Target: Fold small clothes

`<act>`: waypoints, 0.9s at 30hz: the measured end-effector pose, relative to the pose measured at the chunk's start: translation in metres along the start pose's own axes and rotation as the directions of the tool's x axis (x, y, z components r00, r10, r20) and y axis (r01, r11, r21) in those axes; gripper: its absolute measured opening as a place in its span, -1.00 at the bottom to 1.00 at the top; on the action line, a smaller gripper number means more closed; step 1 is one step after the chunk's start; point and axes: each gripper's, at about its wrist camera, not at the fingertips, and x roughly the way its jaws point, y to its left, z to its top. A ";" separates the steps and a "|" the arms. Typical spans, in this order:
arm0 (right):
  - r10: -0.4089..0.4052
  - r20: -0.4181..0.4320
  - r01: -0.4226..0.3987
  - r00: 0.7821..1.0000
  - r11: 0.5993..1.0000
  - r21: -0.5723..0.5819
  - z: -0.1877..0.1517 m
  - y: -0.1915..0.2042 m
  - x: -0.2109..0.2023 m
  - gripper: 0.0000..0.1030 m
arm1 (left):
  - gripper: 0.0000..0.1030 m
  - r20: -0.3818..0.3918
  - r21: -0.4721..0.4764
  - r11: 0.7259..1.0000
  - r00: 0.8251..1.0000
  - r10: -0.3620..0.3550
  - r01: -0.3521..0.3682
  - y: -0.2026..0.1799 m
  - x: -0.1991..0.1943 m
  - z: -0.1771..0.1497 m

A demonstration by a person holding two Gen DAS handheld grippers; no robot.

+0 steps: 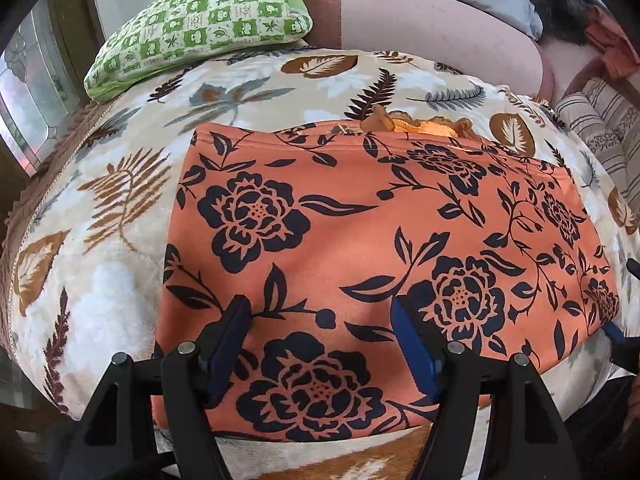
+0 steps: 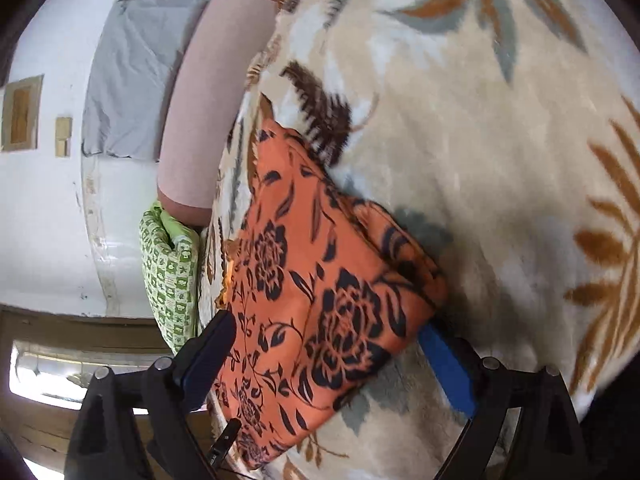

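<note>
Left wrist: orange floral garment flat under wide-apart jaws; right jaws wide, straddling garment corner

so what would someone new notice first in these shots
The orange cloth with big dark flowers, lying flat on the leaf-print blanket, grabs the eye first. The left gripper hangs open over its near edge. A green checked pillow sits at the blanket's far left.
</note>
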 end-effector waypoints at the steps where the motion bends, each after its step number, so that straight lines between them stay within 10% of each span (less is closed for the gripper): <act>1: -0.004 0.000 0.004 1.000 1.000 0.002 0.001 0.000 0.001 0.77 | 0.41 0.001 -0.001 1.000 1.000 0.001 -0.001 0.000 0.000 0.000; 21: -0.129 0.014 0.129 0.992 0.988 -0.082 0.003 0.013 0.015 0.29 | 0.42 0.015 -0.005 1.000 1.000 -0.004 0.004 -0.002 -0.002 0.007; 27: -0.150 0.013 0.151 0.989 0.984 -0.091 0.004 0.013 0.020 0.36 | 0.71 -0.028 0.054 0.998 0.999 0.047 -0.046 -0.012 0.032 0.001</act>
